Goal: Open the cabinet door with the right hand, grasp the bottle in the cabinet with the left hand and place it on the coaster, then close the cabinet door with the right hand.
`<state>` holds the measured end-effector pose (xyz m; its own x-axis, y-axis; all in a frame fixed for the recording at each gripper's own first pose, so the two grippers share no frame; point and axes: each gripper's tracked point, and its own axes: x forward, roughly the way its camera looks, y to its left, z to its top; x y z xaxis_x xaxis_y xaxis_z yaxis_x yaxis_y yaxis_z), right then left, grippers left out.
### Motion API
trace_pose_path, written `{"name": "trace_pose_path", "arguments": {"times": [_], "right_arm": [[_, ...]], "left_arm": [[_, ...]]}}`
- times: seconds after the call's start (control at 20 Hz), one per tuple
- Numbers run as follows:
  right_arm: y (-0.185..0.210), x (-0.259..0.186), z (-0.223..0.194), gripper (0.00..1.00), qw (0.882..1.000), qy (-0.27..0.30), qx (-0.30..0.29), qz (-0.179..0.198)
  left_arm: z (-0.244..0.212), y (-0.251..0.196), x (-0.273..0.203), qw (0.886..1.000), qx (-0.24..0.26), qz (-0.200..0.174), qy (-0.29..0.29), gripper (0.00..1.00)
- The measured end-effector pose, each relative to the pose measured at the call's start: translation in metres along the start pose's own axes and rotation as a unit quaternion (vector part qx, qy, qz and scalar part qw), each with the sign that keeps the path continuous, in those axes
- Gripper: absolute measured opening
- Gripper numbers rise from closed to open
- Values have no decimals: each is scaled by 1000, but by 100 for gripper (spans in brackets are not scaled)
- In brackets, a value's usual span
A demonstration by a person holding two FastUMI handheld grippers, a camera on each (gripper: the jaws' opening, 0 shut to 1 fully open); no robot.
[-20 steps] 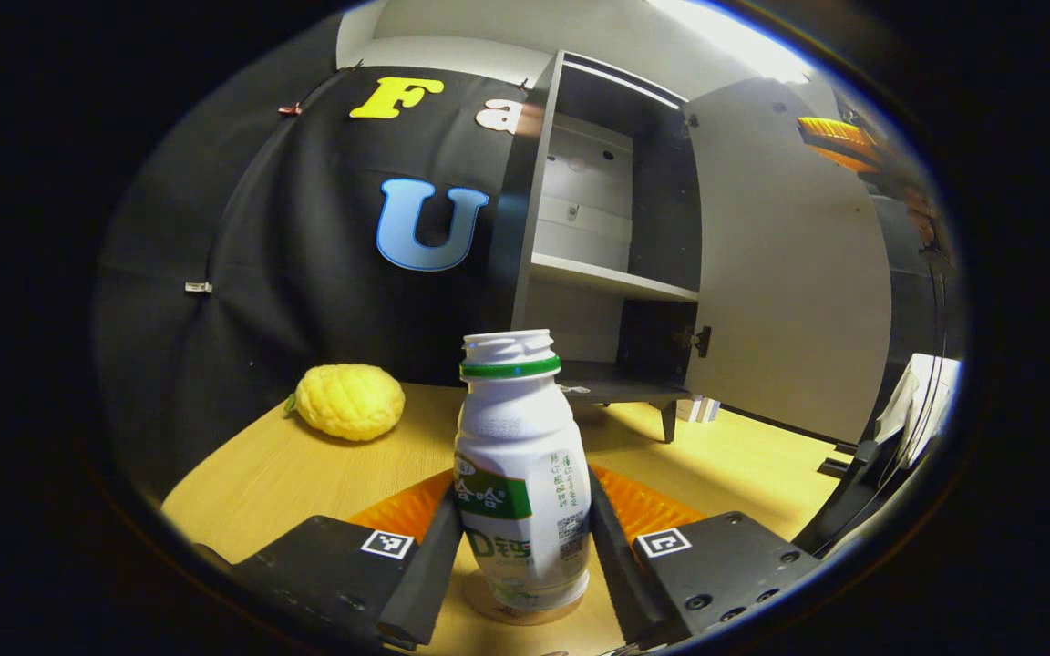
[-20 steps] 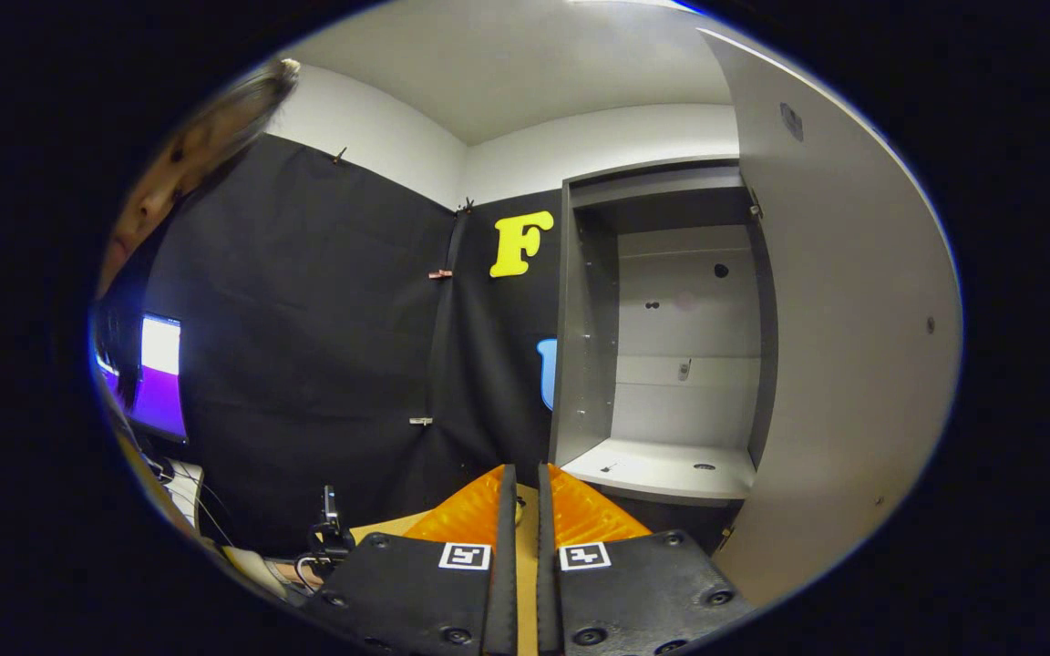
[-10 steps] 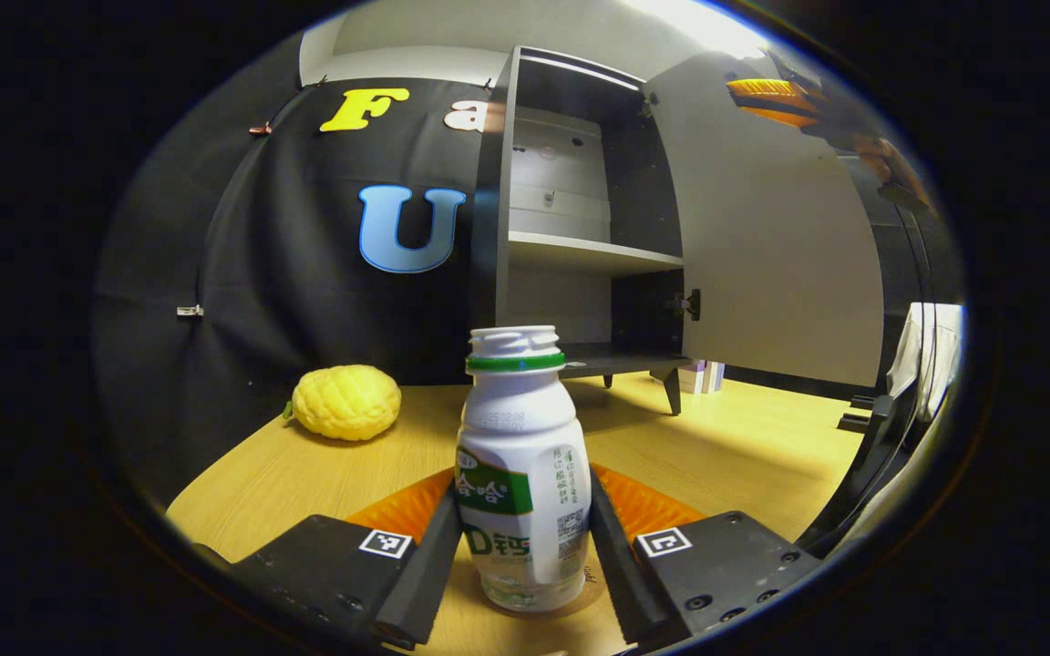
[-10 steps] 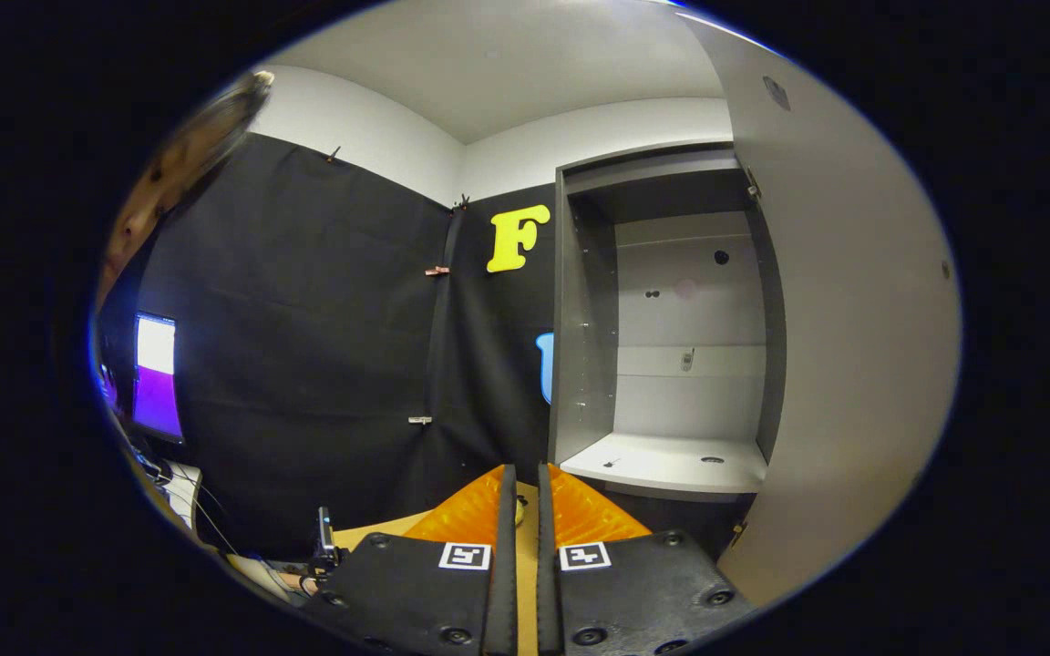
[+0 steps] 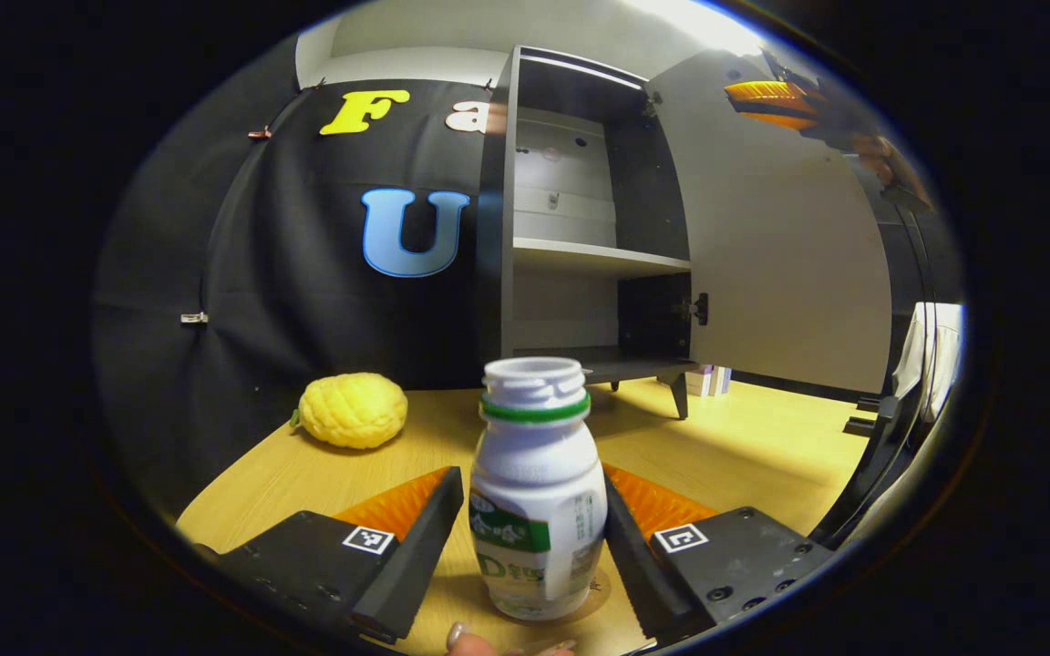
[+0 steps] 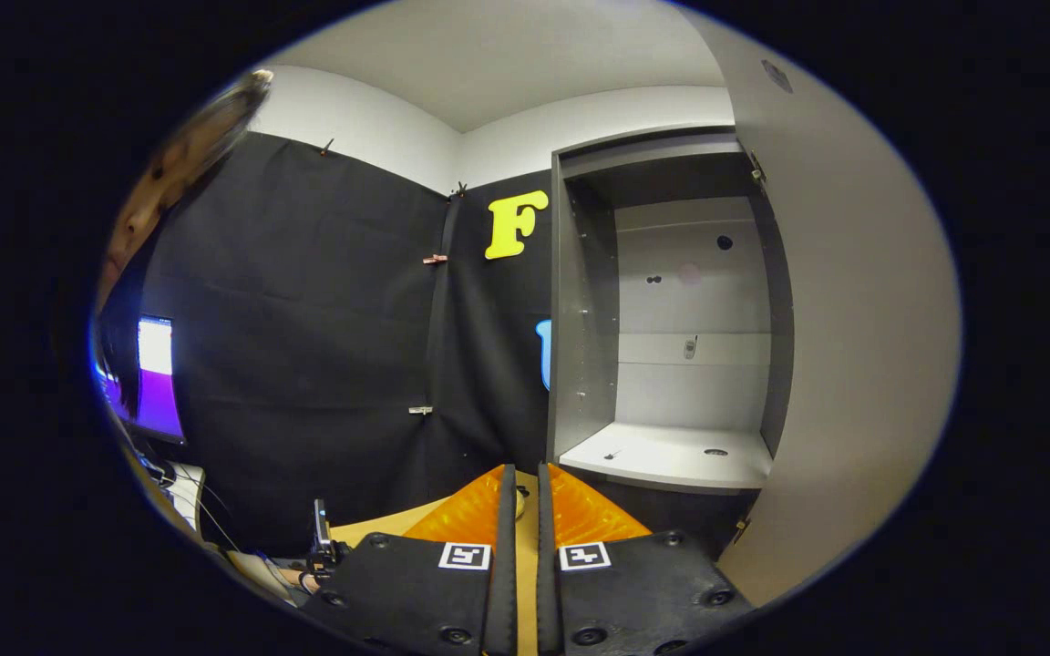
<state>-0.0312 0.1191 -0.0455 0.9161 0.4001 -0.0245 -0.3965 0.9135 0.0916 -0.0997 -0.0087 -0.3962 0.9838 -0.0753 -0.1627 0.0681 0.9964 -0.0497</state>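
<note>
Between the fingers of our left gripper (image 5: 525, 538) stands the bottle (image 5: 539, 510), upright on the coaster (image 5: 600, 583), near the table's (image 5: 744, 446) front edge. The left finger stands clear of the bottle with a gap showing; the right finger is close beside it, and we cannot tell whether it touches. So we judge the grip released, the bottle resting on its own. A fingertip of the person shows at the bottom of the left gripper view.

Our right gripper (image 6: 525, 510) is clenched on nothing, its fingers nearly together, held high beside the inner face of the door (image 6: 853, 364). In the left gripper view it appears by the door's top outer corner.

We judge the placing done and the closing in hand. To do it well we draw the left gripper straight back, without brushing the bottle, since it is tall and narrow and likely to tip. With the right we get behind the door, press near its free edge, far from the hinge, and swing it steadily until it meets the cabinet (image 5: 507, 210).

The cabinet stands at the table's back edge; its upper shelf (image 6: 671, 456) and lower compartment hold nothing we can see. The bottle has no cap; its contents are hidden. A yellow fruit (image 5: 352, 410) lies by the table's left edge.
</note>
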Motion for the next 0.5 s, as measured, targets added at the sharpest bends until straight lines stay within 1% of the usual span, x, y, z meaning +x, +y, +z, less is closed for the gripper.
{"name": "trace_pose_path", "arguments": {"times": [0.1,0.3,0.35,0.4,0.5], "right_arm": [[-2,6,5,13,1000,3,5,-2],[-10,14,14,13,1000,7,18,-11],[-11,16,14,13,1000,9,25,-13],[-13,17,16,13,999,11,30,-17],[-19,19,20,13,999,11,36,-27]], "left_arm": [[7,-5,0,1000,18,-14,11,89],[26,-10,7,997,65,-30,29,88],[34,-10,10,996,71,-33,30,89],[41,-11,13,996,74,-38,30,92],[62,-12,18,996,71,-47,26,95]]}}
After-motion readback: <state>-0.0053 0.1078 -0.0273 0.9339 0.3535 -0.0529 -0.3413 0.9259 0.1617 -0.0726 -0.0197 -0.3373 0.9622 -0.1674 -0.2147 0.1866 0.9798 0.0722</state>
